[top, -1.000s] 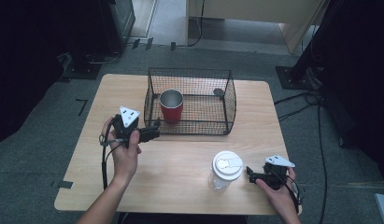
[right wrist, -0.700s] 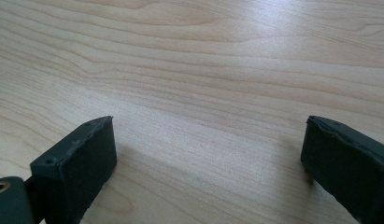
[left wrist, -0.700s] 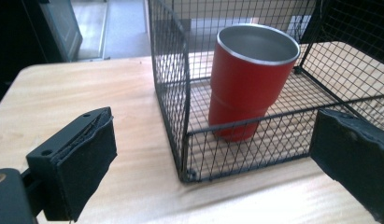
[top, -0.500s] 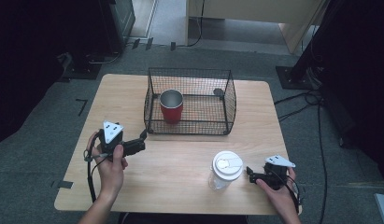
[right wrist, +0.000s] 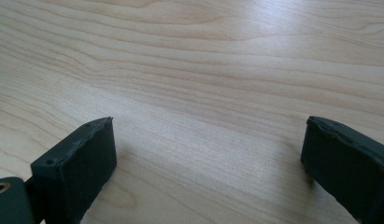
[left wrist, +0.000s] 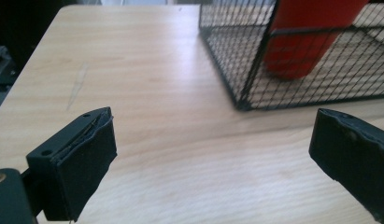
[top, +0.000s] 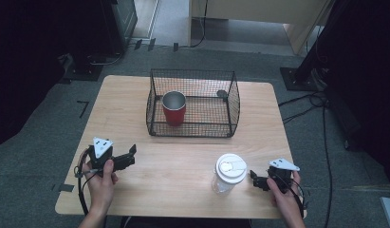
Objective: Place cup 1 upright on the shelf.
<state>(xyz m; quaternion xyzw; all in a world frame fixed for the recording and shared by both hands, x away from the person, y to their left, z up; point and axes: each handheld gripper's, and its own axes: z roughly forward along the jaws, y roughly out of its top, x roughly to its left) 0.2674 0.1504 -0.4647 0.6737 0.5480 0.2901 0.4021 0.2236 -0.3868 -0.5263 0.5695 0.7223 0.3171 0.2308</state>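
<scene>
A red cup (top: pixel 174 108) with a metal rim stands upright inside a black wire basket (top: pixel 233 102) at the back middle of the table. In the left gripper view the basket's near corner (left wrist: pixel 243 70) and the red cup (left wrist: pixel 306 37) lie ahead on the right. My left gripper (top: pixel 132 156) is low over the table's front left, well apart from the basket, open with nothing between its jaws (left wrist: pixel 213 158). My right gripper (top: pixel 255 180) rests at the front right, open and empty (right wrist: pixel 208 163), just right of a clear cup with a white lid (top: pixel 229 172).
A small dark round object (top: pixel 222 93) lies in the basket's back right corner. The wooden table (top: pixel 183 156) has bare wood between the two grippers and in front of the basket. Cables and dark equipment stand on the floor around the table.
My left gripper has moved away from the basket's left front corner, toward the table's front left, and come down lower. The right gripper and the cups have stayed still.
</scene>
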